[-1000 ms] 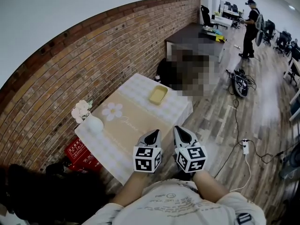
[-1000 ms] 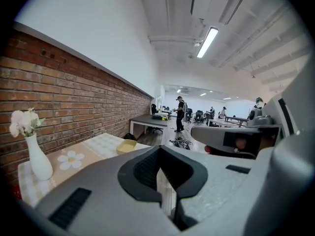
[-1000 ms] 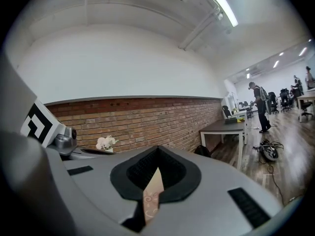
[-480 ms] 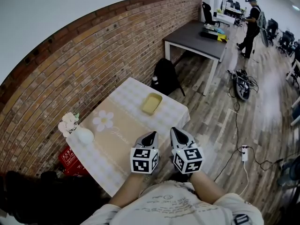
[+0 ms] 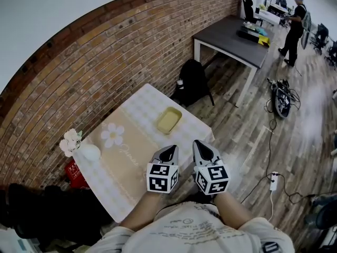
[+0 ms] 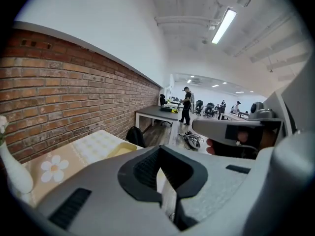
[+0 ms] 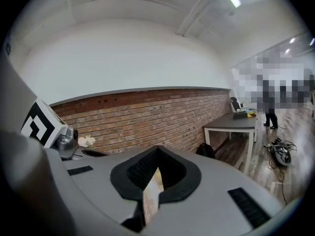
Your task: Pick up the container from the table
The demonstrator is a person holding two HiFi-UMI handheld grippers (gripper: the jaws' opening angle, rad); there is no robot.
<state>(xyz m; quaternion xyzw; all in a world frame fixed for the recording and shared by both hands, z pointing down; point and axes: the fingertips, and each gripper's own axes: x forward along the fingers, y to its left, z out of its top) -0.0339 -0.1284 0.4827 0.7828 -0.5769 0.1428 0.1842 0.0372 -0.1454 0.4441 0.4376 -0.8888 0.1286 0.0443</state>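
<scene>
container (image 5: 169, 120): pale yellow | tablecloth (image 5: 138, 144): beige centre, pale checked border, white daisy (image 5: 111, 135) | vase (image 5: 90, 152): white | wall (image 5: 105, 67): red-brown brick | left gripper (image 5: 168, 153), right gripper (image 5: 202, 149): grey, black-and-white square markers | floor (image 5: 247, 136): grey-brown planks

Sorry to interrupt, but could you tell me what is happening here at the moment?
A person stands at the near edge of a small cloth-covered table. The left hand-held gripper and the right hand-held gripper both have their jaws together and hold nothing. The yellow container lies untouched further along the table, so the pickup has not yet begun.
</scene>
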